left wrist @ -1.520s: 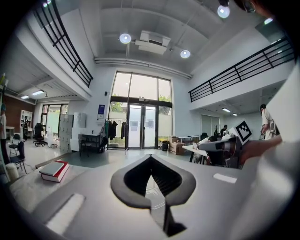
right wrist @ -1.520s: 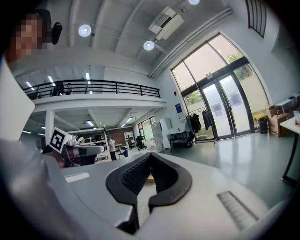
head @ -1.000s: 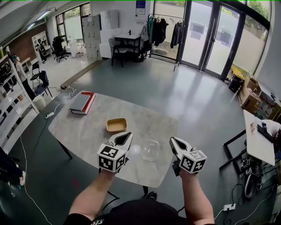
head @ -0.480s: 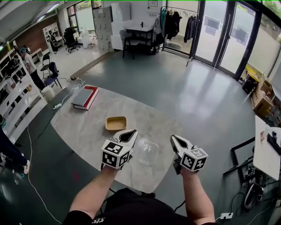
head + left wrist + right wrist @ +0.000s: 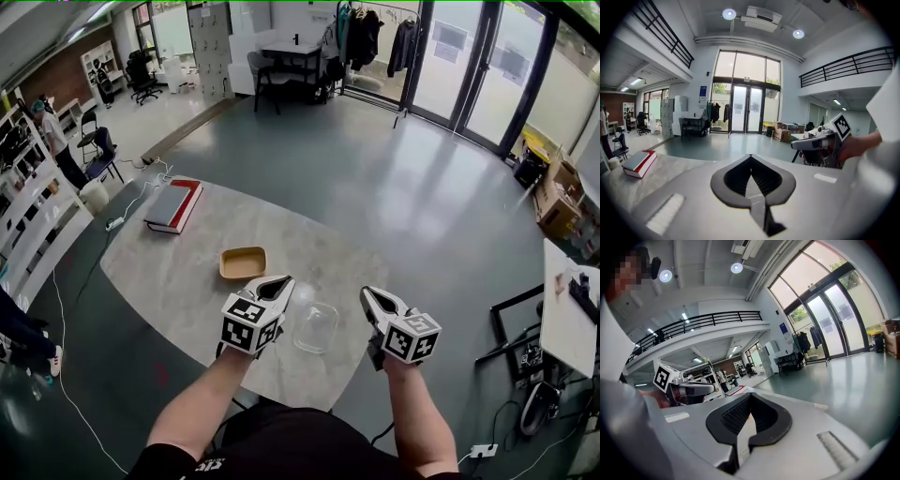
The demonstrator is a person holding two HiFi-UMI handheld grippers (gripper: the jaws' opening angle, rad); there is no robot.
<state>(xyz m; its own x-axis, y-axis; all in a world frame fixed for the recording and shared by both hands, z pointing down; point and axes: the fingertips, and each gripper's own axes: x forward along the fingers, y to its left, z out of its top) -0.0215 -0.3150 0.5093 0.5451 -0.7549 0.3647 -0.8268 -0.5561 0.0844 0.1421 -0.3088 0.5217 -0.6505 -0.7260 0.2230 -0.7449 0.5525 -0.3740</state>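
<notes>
Slightly closer in, both jaws shut

Far left on the bench point(image 5: 169, 277) lies a red-edged book point(image 5: 172, 206). The tan tray point(image 5: 243, 262) looks empty. The left gripper point(image 5: 281, 282), jaws closed on nothing, has edged toward the clear container point(image 5: 315, 326) and is now just beside its rim. The container looks empty and sits near the bench's front edge. The right gripper point(image 5: 367, 295), jaws closed and empty, hangs just right of it, not touching.

Left claw point(image 5: 282, 280) and right claw point(image 5: 367, 293) held side by side, pointing forward, each with 2 jaws closed, empty.
</notes>
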